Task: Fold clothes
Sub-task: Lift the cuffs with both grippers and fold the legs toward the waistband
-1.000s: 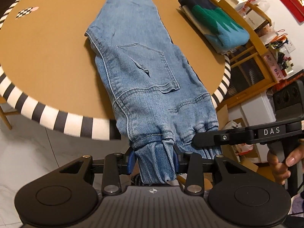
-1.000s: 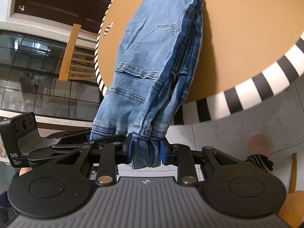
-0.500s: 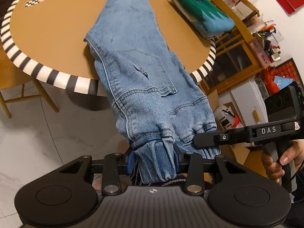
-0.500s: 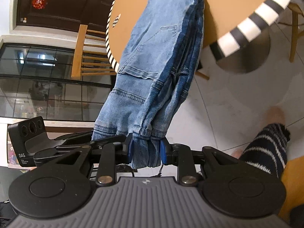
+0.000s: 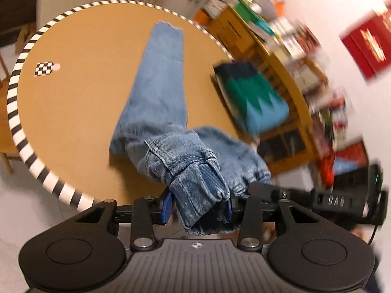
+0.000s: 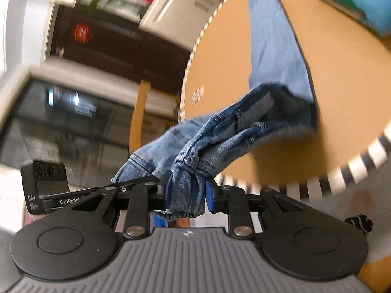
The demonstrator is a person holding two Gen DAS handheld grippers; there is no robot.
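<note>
Light blue jeans (image 5: pixel 158 85) lie lengthwise on the round brown table (image 5: pixel 73 97), hem at the far side. Their waist end is lifted off the table and bends back over the legs. My left gripper (image 5: pixel 198 207) is shut on one bunched corner of the waistband. Just to its right, the right gripper (image 5: pixel 256 190) holds the other corner. In the right wrist view, my right gripper (image 6: pixel 187 193) is shut on gathered waistband denim, with the jeans (image 6: pixel 273 44) stretching away over the table (image 6: pixel 342 97). The left gripper (image 6: pixel 156 178) shows at its left. Both views are motion-blurred.
A folded sweater in navy, green and light blue (image 5: pixel 249 97) sits at the table's right side. A small checkered marker (image 5: pixel 44 68) is at the left. A cluttered wooden shelf (image 5: pixel 281 56) stands beyond the table. A wooden chair (image 6: pixel 139 112) is beside it.
Both grippers have risen with the waistband, from below the table edge to above the tabletop. The jeans' upper part, hanging over the edge before, now lifts and curls over the legs.
</note>
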